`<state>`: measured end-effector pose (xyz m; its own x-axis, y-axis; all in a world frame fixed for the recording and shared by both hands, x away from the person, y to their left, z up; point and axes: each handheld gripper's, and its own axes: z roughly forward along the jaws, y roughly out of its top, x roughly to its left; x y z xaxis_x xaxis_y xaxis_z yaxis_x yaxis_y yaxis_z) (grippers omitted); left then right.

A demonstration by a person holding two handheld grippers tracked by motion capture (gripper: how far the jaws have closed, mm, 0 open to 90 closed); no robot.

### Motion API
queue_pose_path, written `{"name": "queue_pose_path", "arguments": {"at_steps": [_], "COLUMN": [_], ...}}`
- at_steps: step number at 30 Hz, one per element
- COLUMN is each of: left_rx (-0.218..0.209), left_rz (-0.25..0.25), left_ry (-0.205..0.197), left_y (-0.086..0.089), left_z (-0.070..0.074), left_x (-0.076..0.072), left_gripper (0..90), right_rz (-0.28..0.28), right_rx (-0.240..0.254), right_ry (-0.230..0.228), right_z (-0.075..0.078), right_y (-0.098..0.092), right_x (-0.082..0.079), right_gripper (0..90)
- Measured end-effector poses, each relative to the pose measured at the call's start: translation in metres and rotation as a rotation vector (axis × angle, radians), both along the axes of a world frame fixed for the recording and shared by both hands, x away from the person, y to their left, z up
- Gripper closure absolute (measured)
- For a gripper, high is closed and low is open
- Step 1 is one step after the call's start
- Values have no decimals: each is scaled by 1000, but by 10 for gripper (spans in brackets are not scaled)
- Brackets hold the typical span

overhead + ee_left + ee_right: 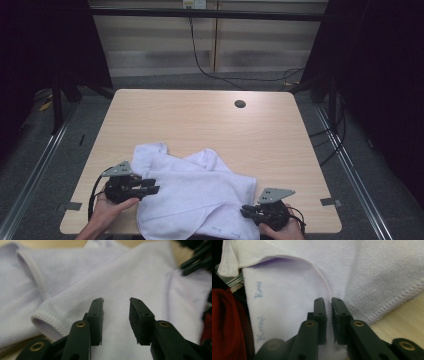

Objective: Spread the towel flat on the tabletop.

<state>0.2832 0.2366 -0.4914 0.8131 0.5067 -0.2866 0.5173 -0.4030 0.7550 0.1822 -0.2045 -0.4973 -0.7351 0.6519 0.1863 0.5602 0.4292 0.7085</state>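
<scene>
A white towel point(195, 195) lies crumpled on the near half of the wooden table point(200, 120), its front edge hanging over the table's rim. My left gripper point(154, 188) rests at the towel's left edge, held by a hand. In the left gripper view its jaws point(116, 302) stand apart over the towel point(100, 272), with nothing pressed between the pads. My right gripper point(246, 211) is at the towel's front right corner. In the right gripper view it point(327, 301) is shut on a stitched hem of the towel point(287, 285), which bears small blue lettering.
A round cable hole point(240, 104) sits near the table's far edge. Grey tape marks point(74, 205) lie by the front corners. Black cables point(200, 60) trail on the floor behind. Red fabric point(227, 322) shows at the left of the right gripper view.
</scene>
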Motion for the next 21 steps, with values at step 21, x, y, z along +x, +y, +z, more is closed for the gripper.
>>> {"name": "queue_pose_path", "arguments": {"at_steps": [21], "left_rx": [-35], "left_rz": [15], "left_ry": [0], "left_y": [3], "left_z": [11], "left_x": [-13], "left_gripper": [773], "right_rz": [77], "right_rx": [218], "right_ry": [-97], "right_z": [55], "right_y": [-9], "right_x": [-38], "right_gripper": [660]}}
